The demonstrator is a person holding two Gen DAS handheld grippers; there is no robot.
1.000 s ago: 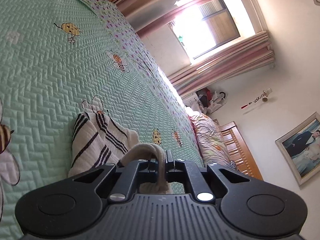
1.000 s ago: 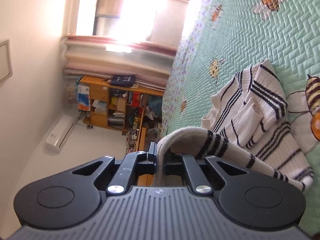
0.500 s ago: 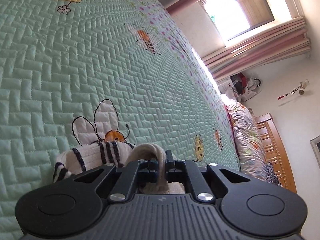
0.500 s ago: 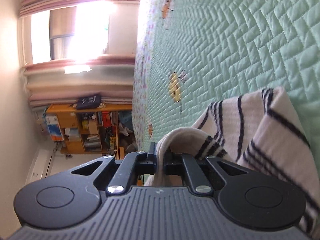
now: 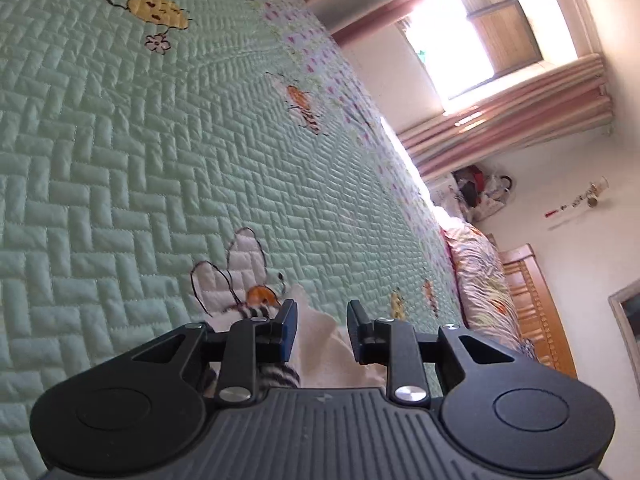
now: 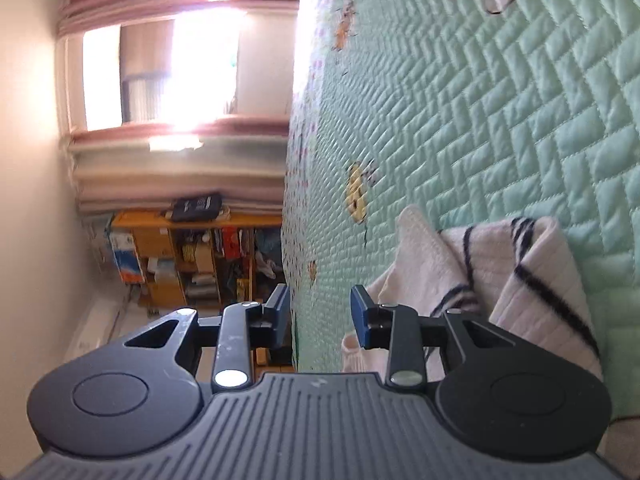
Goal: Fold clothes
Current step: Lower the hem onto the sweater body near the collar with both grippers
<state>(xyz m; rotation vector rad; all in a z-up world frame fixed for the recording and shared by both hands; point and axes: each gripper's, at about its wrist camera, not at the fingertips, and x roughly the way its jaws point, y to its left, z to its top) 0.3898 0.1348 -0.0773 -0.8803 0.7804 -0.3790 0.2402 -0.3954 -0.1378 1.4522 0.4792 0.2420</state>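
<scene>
Sweater [image 6: 532,264] partly hidden behind spread right tool [image 6: 320,316].

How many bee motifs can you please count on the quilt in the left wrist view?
4: one upper centre, one with white wings just ahead of the left gripper's jaws, two small ones at the right. Others may be hidden.

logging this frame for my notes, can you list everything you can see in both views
striped garment: 1, cream with black stripes, bunched on the quilt, released by both grippers
quilt: 1, mint green with bee motifs, covering the bed
window: 1, bright, far wall
curtains: pink striped, beside the window
shelf unit: 1, orange wood, cluttered, under the curtains
headboard: 1, brown wood, at the bed's end
left gripper: 1, black, open over the garment
right gripper: 1, black, open at the garment's edge
</scene>
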